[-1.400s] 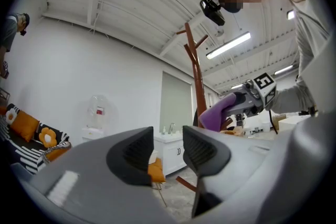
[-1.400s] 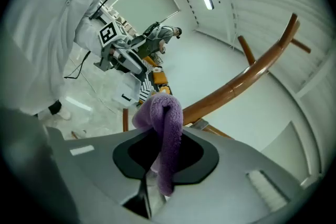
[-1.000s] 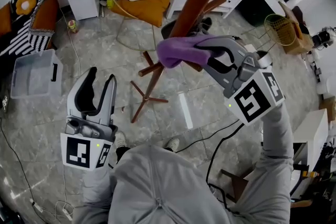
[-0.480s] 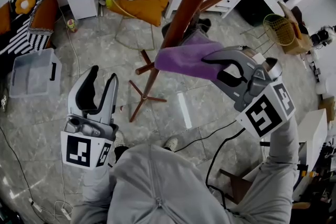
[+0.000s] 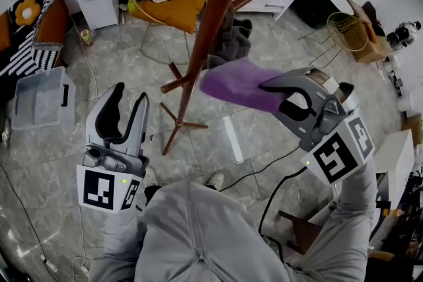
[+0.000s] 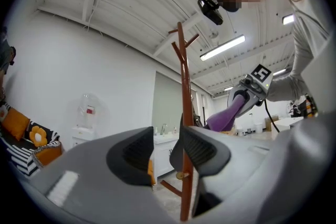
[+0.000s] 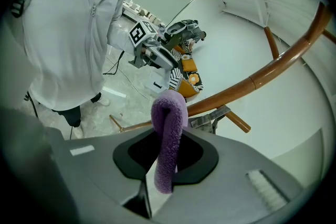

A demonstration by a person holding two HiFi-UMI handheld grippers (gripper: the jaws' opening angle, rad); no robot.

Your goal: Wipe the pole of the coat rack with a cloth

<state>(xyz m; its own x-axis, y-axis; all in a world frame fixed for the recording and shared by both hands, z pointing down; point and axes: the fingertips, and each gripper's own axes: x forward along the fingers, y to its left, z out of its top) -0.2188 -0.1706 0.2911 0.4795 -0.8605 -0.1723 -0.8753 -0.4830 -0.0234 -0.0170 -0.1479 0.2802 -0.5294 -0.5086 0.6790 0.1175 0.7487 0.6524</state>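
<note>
The brown wooden coat rack pole (image 5: 210,16) slants from the top of the head view down to its legs on the floor. My right gripper (image 5: 274,92) is shut on a folded purple cloth (image 5: 239,82), whose free end reaches the pole's right side; contact cannot be told. In the right gripper view the cloth (image 7: 169,134) sticks up between the jaws, with the pole (image 7: 252,84) behind it. My left gripper (image 5: 129,99) hangs low at the left, open and holding nothing. In its own view the left gripper (image 6: 165,147) frames the pole (image 6: 184,107), and the cloth (image 6: 224,117) shows further right.
A grey garment (image 5: 231,39) hangs from a peg on the rack. A wire chair with an orange cushion (image 5: 173,8) stands behind, a clear plastic box (image 5: 39,99) lies at the left, a wire basket (image 5: 347,30) at the right. A black cable (image 5: 264,168) runs across the floor.
My right gripper has carried the cloth down and to the right, from wrapped over the pole to its right side. The left gripper has stayed where it was.
</note>
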